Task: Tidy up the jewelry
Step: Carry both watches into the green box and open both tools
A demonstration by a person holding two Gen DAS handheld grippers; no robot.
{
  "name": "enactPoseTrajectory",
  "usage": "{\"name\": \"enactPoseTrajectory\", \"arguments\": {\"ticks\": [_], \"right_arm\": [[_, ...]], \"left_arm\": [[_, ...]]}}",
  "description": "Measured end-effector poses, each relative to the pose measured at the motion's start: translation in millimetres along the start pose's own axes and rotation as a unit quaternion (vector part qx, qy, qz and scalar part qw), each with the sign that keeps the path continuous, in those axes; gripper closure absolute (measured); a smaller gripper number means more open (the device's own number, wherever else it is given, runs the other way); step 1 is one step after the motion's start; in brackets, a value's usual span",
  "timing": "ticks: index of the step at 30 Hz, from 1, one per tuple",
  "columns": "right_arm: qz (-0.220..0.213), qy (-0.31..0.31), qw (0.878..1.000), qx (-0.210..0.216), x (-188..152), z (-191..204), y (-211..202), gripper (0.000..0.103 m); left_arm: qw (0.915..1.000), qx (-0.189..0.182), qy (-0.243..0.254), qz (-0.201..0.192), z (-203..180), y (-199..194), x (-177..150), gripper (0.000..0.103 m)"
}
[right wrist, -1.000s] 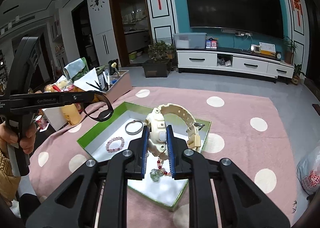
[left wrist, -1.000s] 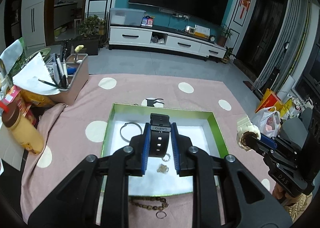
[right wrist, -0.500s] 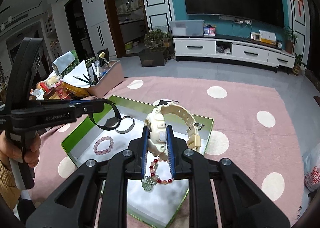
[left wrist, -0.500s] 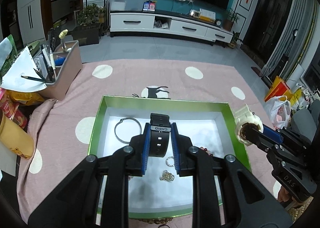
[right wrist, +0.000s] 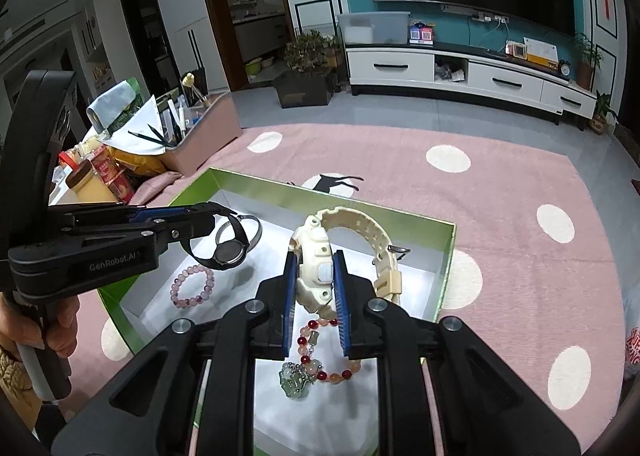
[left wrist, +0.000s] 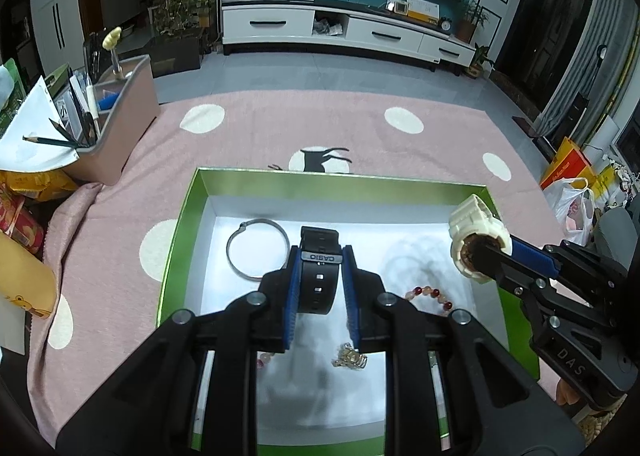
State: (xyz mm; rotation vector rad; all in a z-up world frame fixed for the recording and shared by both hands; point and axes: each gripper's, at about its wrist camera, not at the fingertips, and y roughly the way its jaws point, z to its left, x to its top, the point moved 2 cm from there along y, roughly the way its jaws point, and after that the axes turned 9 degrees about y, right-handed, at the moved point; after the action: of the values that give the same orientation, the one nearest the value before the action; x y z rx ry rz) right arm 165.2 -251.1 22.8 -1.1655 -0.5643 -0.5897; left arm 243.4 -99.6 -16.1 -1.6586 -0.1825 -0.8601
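Note:
My left gripper (left wrist: pixel 320 256) is shut on a black Casio watch (left wrist: pixel 319 276) and holds it above the green-rimmed white tray (left wrist: pixel 340 182). My right gripper (right wrist: pixel 316 256) is shut on a cream watch (right wrist: pixel 320 256), also over the tray (right wrist: pixel 332 196). In the tray lie a silver bangle (left wrist: pixel 256 252), a pink bead bracelet (right wrist: pixel 192 288), a red and orange bead bracelet with a green charm (right wrist: pixel 320 356) and a small gold piece (left wrist: pixel 351 358). The cream watch also shows in the left wrist view (left wrist: pixel 478 244), and the black watch in the right wrist view (right wrist: pixel 228 252).
The tray sits on a pink cloth with white dots (left wrist: pixel 304 124). A pink organizer with pens (left wrist: pixel 116 116) stands at the back left, beside snack packets (left wrist: pixel 24 200) and a yellow bottle (left wrist: pixel 20 280). Bags lie on the floor at right (left wrist: pixel 572 200).
Both grippers have moved forward and lower over the tray, each still holding its watch. The tray looms larger and the chain outside its near edge has left the view.

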Motion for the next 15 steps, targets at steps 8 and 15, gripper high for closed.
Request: {"name": "enactPoseTrajectory", "arguments": {"ticks": [8, 15], "right_arm": [[0.020, 0.008, 1.000, -0.004, 1, -3, 15, 0.086], [0.027, 0.009, 1.000, -0.008, 0, -3, 21, 0.086]], "left_arm": [[0.9999, 0.002, 0.002, 0.013, 1, 13, -2, 0.083], [0.9998, 0.005, 0.003, 0.020, 2, 20, -6, 0.083]]}}
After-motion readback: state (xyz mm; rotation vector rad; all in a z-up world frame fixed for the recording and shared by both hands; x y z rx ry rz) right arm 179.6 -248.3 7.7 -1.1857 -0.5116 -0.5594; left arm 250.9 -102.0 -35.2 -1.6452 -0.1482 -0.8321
